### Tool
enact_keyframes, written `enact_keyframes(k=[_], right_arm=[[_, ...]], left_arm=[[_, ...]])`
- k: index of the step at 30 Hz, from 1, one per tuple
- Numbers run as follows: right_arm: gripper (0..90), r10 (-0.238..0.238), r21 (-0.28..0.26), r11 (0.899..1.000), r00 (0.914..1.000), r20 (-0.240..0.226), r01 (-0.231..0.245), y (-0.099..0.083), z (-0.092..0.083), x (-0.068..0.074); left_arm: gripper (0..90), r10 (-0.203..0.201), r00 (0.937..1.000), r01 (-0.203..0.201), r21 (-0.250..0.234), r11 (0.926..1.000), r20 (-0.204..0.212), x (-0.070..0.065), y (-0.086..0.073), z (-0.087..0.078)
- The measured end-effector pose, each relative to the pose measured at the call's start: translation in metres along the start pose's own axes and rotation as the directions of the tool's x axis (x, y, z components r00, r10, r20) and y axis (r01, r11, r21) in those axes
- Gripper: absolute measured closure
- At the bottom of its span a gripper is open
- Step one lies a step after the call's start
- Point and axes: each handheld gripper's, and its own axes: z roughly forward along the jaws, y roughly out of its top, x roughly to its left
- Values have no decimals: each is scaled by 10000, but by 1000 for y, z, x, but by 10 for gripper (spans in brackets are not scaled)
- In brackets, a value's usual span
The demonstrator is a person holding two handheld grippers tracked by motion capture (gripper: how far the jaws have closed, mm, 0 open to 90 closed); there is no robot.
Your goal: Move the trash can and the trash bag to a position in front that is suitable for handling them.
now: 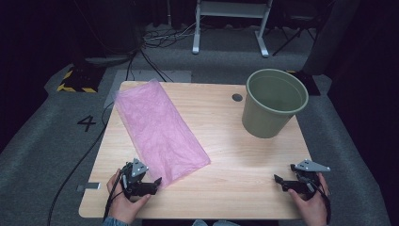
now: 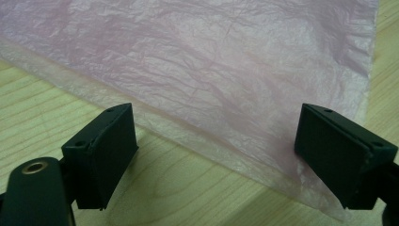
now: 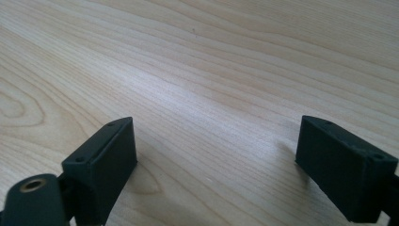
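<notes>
A pink plastic bag (image 1: 160,129) lies flat and crinkled on the wooden surface (image 1: 230,141), running from the far left corner diagonally toward the middle of the near edge. A green bin (image 1: 273,101) stands upright near the far right corner, well apart from the bag, its mouth open and nothing visible inside.

The left gripper (image 1: 151,182) sits near the near left corner, just beside the bag's nearest corner. Its jaws stand wide apart and grasp nothing; in the left gripper view the bag's edge (image 2: 221,89) lies just ahead of them, with one jaw over bare wood and the other over the thin film. The right gripper (image 1: 279,181) rests near the near right corner over bare wood, likewise released and empty, far from both bag and bin.

The work appears to be at its start: picking up the bag, probably to take it to the bin.

The main risk is the film itself. It lies flush with the wood, so jaws closing from above may slide over it and pinch nothing, or push the corner into a fold. If they catch a single layer, the bag may not open. It is light too, so a quick lift could make it billow or slip free. Carried by one corner, it could drag across the surface and snag on the bin's rim.
</notes>
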Motion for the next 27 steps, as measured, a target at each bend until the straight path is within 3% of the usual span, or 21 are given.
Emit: enact_keyframes(k=[5,7,8,13,18,20,24,27], right_arm=[[177,176,-93,9998,9998,103,-175,-1,-1,0],[278,180,-164,9997,9997,139,-178,-2,-4,0],[325,110,-82,9999,9999,-92,-111,-1,-6,-1],[315,126,-221,9997,9984,-560,-139,9,-15,-5],[272,93,-173,9998,9952,-975,-110,19,-23,-12],[269,136,-243,9996,9937,-1110,-164,24,-27,-15],[258,72,-425,9990,9922,-1245,-126,37,-37,-17],[280,-192,-481,9988,9924,-1215,134,49,-45,-17]], left_arm=[[155,122,9999,-122,-62,9999,80,1,0,0],[212,119,9999,-119,3,9999,43,5,1,-3],[238,93,10000,-93,-86,9999,-11,6,2,-5],[225,-113,9999,115,-705,9974,45,13,10,-18],[238,-108,9994,139,-944,9954,332,16,16,-31],[237,-33,9987,82,-960,9954,508,17,19,-36],[253,445,9963,-396,-668,9970,734,19,25,-44],[258,510,9956,-471,-507,9976,790,22,31,-50]])
